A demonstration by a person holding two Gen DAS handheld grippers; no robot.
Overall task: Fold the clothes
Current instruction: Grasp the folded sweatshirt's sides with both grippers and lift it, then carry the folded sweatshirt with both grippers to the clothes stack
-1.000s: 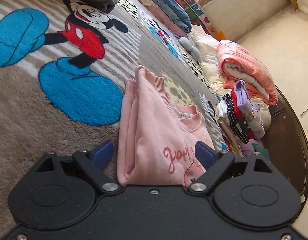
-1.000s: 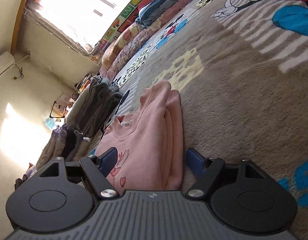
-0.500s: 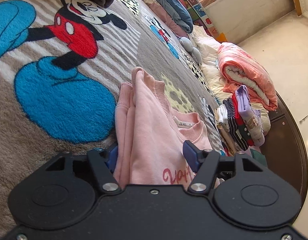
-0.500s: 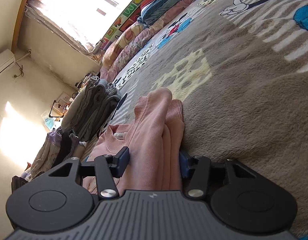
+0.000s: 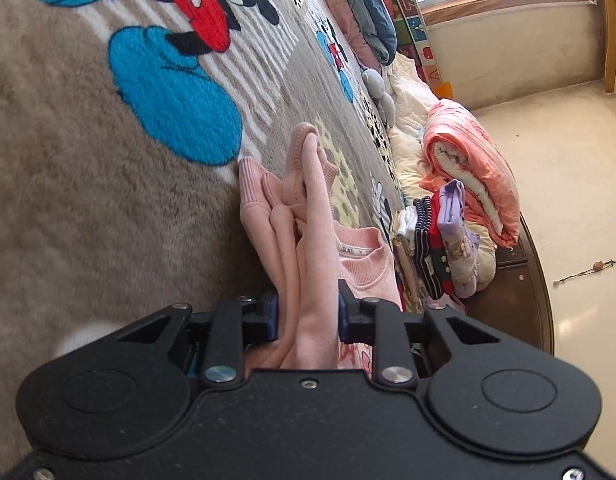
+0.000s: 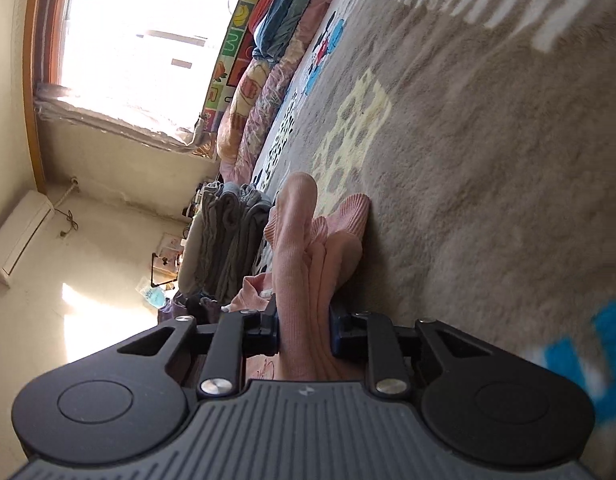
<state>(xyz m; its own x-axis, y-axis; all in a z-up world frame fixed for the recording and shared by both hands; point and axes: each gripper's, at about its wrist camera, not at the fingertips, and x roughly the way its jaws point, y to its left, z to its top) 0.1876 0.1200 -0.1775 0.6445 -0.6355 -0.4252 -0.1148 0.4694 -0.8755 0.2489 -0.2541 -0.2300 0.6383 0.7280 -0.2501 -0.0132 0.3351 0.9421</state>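
Observation:
A pink sweatshirt [image 5: 312, 240] lies half folded on a grey plush blanket with cartoon mouse prints [image 5: 87, 184]. My left gripper [image 5: 307, 316] is closing on one bunched side edge of it, and the blue pads press the folds from both sides. In the right wrist view the same pink sweatshirt [image 6: 303, 264] stands up in a ridge, and my right gripper [image 6: 303, 330] is closing on its other side edge, pads squeezing the cloth. Ribbed cuffs [image 6: 354, 210] show beyond the pinch. The lower part of the garment is hidden behind both gripper bodies.
Folded clothes [image 5: 440, 248] and an orange quilt [image 5: 472, 164] are stacked at the bed's edge. A grey folded pile [image 6: 223, 236] sits beyond the sweatshirt in the right wrist view. Pillows and blue bedding [image 5: 368, 8] line the wall under a window [image 6: 147, 20].
Both grippers went from wide open astride the sweatshirt's sides to pinched on its edges. Both views have rolled, and the cloth is gathered into upright ridges.

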